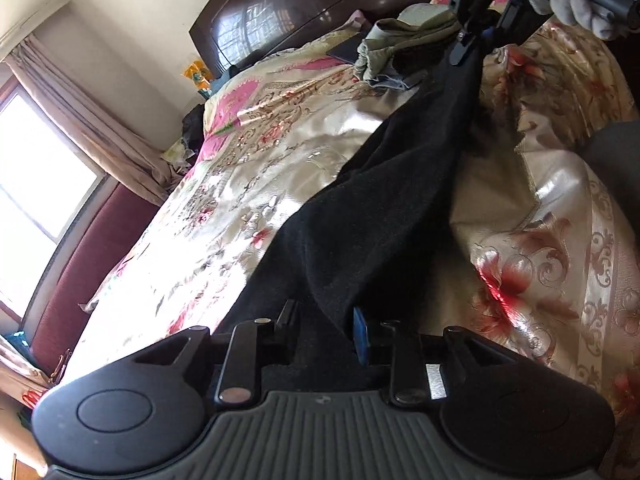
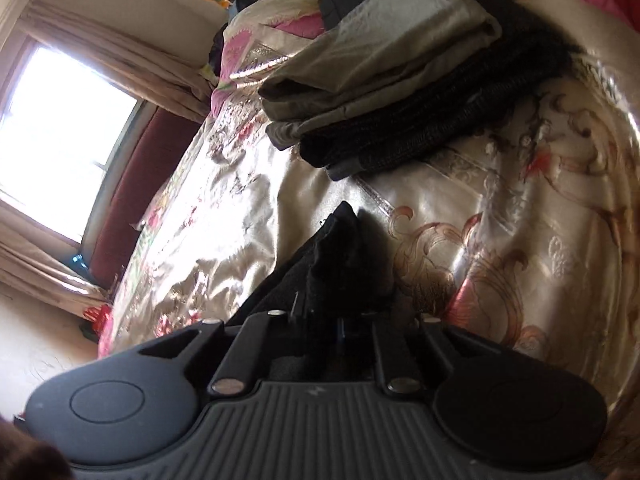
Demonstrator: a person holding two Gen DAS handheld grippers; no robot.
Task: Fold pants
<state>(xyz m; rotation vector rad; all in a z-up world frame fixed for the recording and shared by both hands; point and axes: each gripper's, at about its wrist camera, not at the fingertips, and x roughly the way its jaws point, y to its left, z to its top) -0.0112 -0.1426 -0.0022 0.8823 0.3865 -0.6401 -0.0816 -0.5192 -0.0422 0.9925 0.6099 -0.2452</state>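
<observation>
Black pants (image 1: 380,200) stretch as a long band above a shiny floral bedspread (image 1: 224,208), from the bottom of the left wrist view up to its top right. My left gripper (image 1: 324,326) is shut on the near end, and the cloth fills the gap beside its blue pad (image 1: 361,338). At the far end my right gripper (image 1: 466,46) pinches the pants, held by a gloved hand (image 1: 580,12). In the right wrist view, that right gripper (image 2: 320,312) is shut on a bunched black fold of the pants (image 2: 336,248), lifted off the bedspread (image 2: 480,220).
A stack of folded clothes (image 2: 380,92), olive on top and dark knit beneath, lies just beyond the right gripper; the stack (image 1: 404,40) sits near the dark headboard (image 1: 300,8). A bright window (image 1: 36,184) with curtains lies to the left, past the bed's edge.
</observation>
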